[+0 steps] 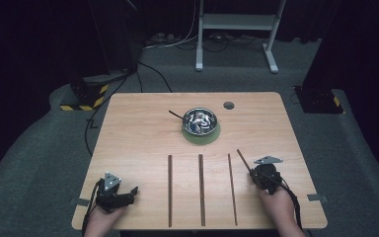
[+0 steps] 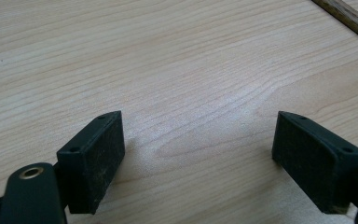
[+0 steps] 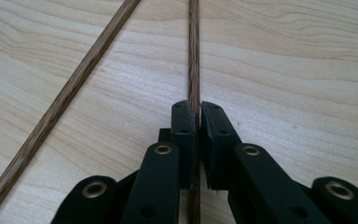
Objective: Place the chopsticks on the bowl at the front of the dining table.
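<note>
Steel bowl (image 1: 200, 121) holding shiny bits, on green mat (image 1: 201, 134)

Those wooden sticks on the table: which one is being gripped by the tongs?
The rightmost stick, the slanted one: the right tongs are clamped on it. The three other sticks lie straight, parallel and untouched.

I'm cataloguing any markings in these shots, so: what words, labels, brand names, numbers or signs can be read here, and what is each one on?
None: no readable word, number or brand.
The nearest thing to a sign is the yellow-and-black hazard striping on a floor base left of the table; it carries no text.
The right claw, the stick it grips, the left claw and the metal bowl bear no lettering.
</note>
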`<state>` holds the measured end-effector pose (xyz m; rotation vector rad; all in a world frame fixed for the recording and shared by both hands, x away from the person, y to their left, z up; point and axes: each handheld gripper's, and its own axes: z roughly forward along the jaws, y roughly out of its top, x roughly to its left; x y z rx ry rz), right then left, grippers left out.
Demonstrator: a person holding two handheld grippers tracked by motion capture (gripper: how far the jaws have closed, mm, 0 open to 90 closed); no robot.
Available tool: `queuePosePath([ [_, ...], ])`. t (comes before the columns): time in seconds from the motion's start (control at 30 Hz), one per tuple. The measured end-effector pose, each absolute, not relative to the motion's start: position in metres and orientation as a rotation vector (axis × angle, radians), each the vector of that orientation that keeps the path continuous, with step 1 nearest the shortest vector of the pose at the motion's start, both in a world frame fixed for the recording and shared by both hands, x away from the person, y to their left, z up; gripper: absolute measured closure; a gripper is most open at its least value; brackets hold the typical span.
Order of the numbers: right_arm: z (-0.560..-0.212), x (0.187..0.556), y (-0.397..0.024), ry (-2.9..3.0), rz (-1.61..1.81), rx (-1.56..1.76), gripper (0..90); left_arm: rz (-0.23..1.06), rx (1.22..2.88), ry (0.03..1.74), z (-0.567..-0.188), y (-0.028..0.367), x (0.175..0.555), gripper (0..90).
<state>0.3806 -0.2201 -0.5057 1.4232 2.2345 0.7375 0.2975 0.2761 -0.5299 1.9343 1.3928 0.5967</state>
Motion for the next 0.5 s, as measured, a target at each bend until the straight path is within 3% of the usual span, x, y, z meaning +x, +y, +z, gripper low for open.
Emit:
queuePosePath([
  [0.5, -0.481, 0.379, -0.212, 2.223, 0.790, 1.333, 84.3, 0.597, 1.938, 1.393, -0.530, 0.276, 0.297, 16.9],
])
